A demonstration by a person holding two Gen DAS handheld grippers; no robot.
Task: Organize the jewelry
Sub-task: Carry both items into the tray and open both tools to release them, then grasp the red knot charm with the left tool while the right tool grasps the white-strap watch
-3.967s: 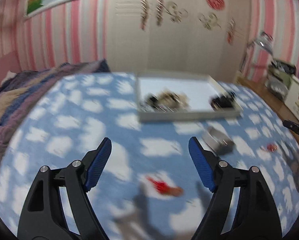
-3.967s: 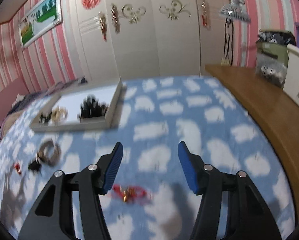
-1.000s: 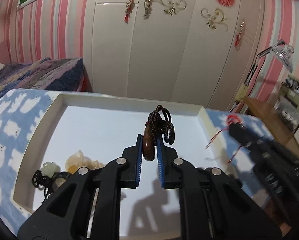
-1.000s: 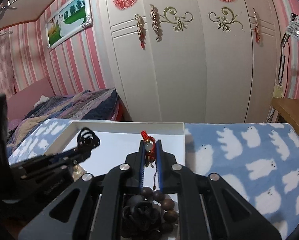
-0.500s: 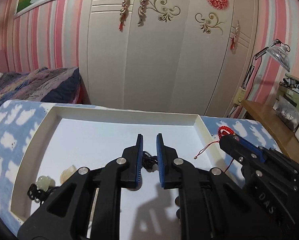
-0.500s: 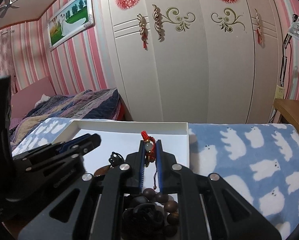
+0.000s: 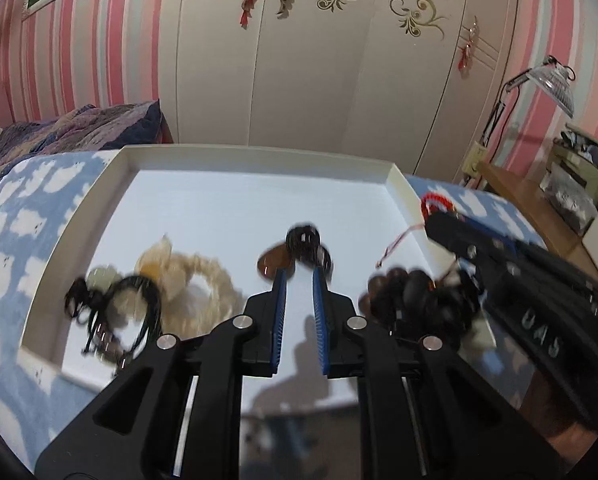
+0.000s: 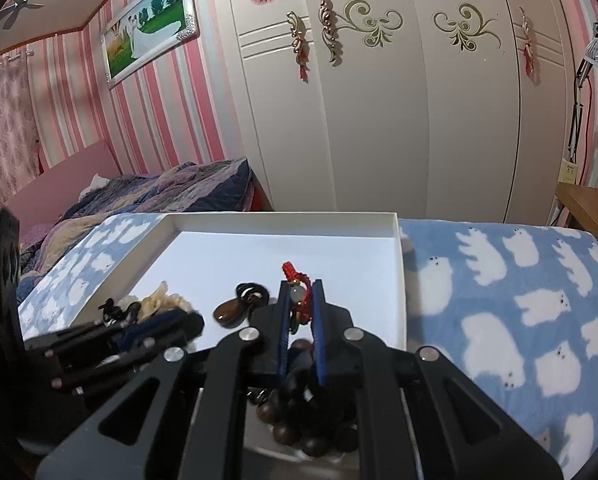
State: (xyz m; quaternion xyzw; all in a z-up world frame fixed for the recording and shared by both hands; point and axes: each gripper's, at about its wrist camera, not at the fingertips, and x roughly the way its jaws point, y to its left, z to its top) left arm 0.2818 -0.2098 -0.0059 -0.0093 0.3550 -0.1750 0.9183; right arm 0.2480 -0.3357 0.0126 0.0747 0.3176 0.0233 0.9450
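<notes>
Well along, by the look of it. Four pieces already lying in the white tray [image 7: 397, 184]: black cord with a pale stone [image 7: 115, 300] at the near left, cream beads [image 7: 195, 268] beside it, brown pendant [image 7: 277, 262] on its black cord in the middle, dark wooden beads [image 8: 299, 420] at the near right. Left gripper [image 7: 299, 276] slightly parted, empty, just short of the pendant. Right gripper [image 8: 301, 308] clamped on the red-corded charm [image 8: 297, 294], raised over the tray's right side above the wooden beads. Left to do, probably: setting the charm down and letting go. Nothing loose visible on the blue blanket [image 8: 519, 292].
</notes>
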